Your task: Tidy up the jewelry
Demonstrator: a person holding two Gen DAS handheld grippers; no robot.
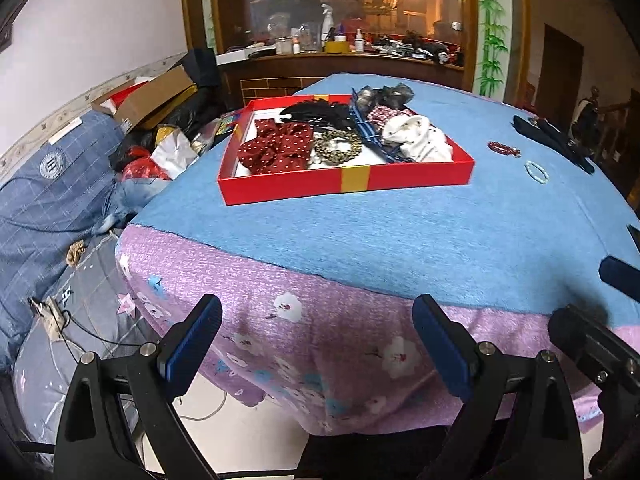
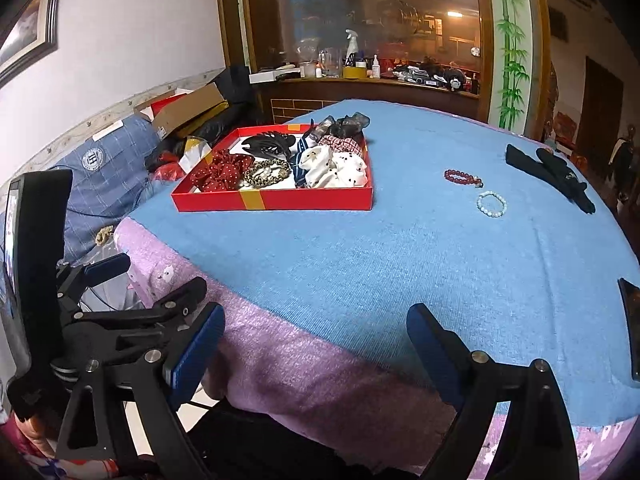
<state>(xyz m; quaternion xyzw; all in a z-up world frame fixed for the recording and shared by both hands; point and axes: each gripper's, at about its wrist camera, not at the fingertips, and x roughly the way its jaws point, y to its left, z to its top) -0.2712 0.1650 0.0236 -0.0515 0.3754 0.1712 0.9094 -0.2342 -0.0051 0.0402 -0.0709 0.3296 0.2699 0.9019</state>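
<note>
A red tray (image 1: 296,189) (image 2: 208,203) sits on the blue cloth and holds scrunchies, a black hair clip and a leopard-print scrunchie (image 1: 337,147) (image 2: 267,172). A dark red bead bracelet (image 1: 503,148) (image 2: 462,178) and a pale bead bracelet (image 1: 536,171) (image 2: 491,204) lie on the cloth right of the tray. A black fabric piece (image 1: 554,142) (image 2: 554,174) lies farther right. My left gripper (image 1: 318,340) is open and empty at the table's near edge. My right gripper (image 2: 314,350) is open and empty, beside the left one.
The table (image 1: 360,240) has a purple flowered cover hanging over its near edge. Blue bedding (image 1: 52,184), a cardboard box (image 1: 156,96) and bags are piled at the left. A wooden cabinet with bottles (image 1: 340,40) stands behind. A dark phone (image 2: 632,328) lies at the right edge.
</note>
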